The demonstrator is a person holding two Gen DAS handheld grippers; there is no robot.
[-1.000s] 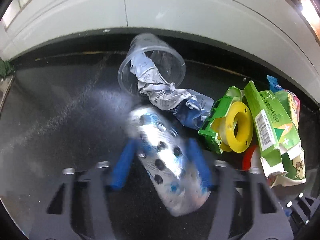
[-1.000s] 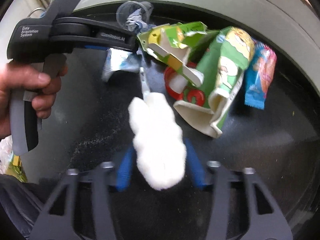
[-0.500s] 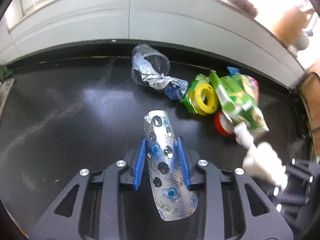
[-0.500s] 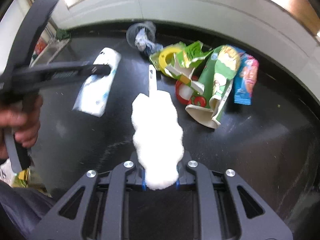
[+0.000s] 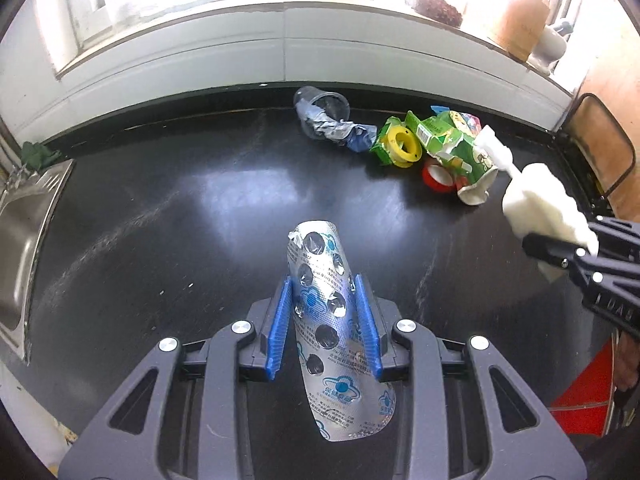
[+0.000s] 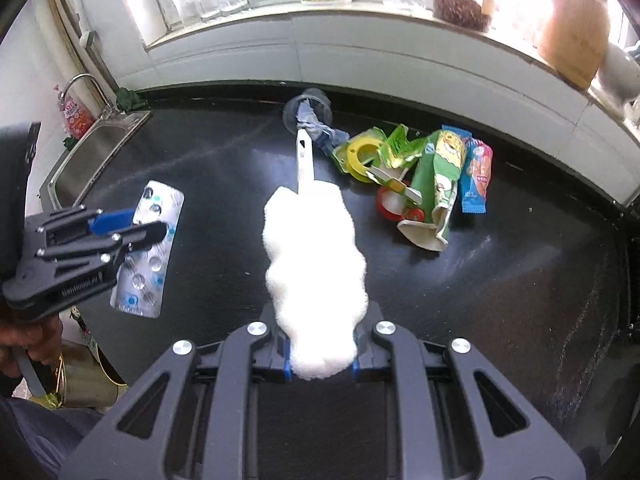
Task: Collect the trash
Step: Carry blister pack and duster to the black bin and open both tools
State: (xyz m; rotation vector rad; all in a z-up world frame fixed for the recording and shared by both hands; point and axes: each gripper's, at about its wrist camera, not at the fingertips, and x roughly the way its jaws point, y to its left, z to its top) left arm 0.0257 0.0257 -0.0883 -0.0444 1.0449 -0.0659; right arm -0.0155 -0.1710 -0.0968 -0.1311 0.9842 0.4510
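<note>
My left gripper (image 5: pixel 323 300) is shut on a silver blister pack (image 5: pixel 326 320), held above the black counter (image 5: pixel 180 216); the pack also shows in the right wrist view (image 6: pixel 150 248). My right gripper (image 6: pixel 320 360) is shut on a white fluffy brush (image 6: pixel 314 272) with a white handle pointing forward; the brush also shows in the left wrist view (image 5: pixel 540 208). Trash lies at the counter's far side: a clear cup with crumpled wrapper (image 5: pixel 324 118), a yellow tape roll (image 5: pixel 401 146), green cartons (image 6: pixel 436 184), a red lid (image 5: pixel 438 174) and a blue-orange snack packet (image 6: pixel 476 176).
A steel sink (image 6: pixel 92 152) with a tap sits at the counter's left end. A white tiled wall and a window sill with jars (image 6: pixel 456 10) run behind the counter. A red object (image 5: pixel 584 392) is low at the right of the left wrist view.
Both grippers have pulled back and up from the trash pile, carrying the blister pack and the brush. The pile now looks smaller and farther away.
</note>
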